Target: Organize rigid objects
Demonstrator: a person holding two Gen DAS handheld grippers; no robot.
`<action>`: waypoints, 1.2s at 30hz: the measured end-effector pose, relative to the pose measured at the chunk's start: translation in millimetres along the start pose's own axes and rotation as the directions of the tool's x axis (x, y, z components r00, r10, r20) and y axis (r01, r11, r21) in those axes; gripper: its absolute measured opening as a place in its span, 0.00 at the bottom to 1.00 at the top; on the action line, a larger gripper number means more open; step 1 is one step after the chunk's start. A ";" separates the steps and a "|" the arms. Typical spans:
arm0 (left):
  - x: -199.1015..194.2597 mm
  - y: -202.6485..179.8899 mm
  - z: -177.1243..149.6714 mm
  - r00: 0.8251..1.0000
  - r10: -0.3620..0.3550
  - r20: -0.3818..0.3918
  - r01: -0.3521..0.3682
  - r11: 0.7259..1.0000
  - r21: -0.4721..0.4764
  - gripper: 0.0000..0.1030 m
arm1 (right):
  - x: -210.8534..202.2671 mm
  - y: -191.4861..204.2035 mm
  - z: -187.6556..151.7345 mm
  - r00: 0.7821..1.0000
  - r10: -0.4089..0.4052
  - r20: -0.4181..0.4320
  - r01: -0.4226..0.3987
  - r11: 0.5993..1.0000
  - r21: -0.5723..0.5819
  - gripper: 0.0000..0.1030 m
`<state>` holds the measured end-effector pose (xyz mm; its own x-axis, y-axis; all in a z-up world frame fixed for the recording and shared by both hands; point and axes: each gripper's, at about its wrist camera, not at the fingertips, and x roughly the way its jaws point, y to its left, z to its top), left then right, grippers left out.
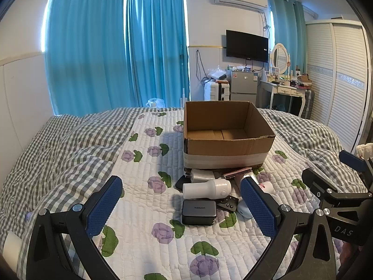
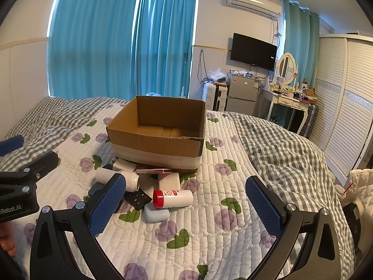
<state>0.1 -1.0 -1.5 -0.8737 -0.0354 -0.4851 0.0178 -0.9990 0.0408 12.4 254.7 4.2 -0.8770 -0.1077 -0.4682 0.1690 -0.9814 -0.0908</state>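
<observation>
An open, empty cardboard box stands on the flowered quilt. In front of it lies a pile of small items: a dark UGREEN charger, a white cylinder device, a black remote, a white bottle with a red cap, a pale blue case and a pink flat item. My left gripper is open, its fingers either side of the pile. My right gripper is open just before the bottle.
The bed has a grey checked duvet on both sides of the quilt. Beyond the bed are blue curtains, a suitcase, a small fridge, a dressing table and a wardrobe.
</observation>
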 end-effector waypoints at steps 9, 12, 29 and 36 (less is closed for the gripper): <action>-8.6 -2.8 5.9 1.000 -0.019 0.015 0.020 1.000 -0.009 1.00 | -7.4 -0.1 2.0 1.000 0.003 0.005 -0.003 1.000 0.001 1.00; -8.8 -5.5 8.5 1.000 -0.013 0.018 0.013 1.000 0.002 1.00 | -8.0 -0.9 2.5 1.000 0.000 0.000 0.000 1.000 -0.004 1.00; 97.0 -11.9 -13.6 0.958 0.024 -0.286 -0.008 0.998 0.060 1.00 | 74.1 -11.6 21.0 0.987 0.018 -0.161 -0.024 0.999 -0.036 1.00; 149.0 -27.7 -47.3 0.906 0.001 -0.424 0.019 0.999 0.042 1.00 | 117.6 -9.7 -19.1 0.958 0.058 -0.281 -0.069 0.997 -0.029 1.00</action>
<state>-107.6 20.1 -116.2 -0.5852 -0.0445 -0.8097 -0.0189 -0.9975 0.0685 -83.7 254.6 -66.8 -0.7036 -0.1153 -0.7011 0.2420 -0.9666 -0.0839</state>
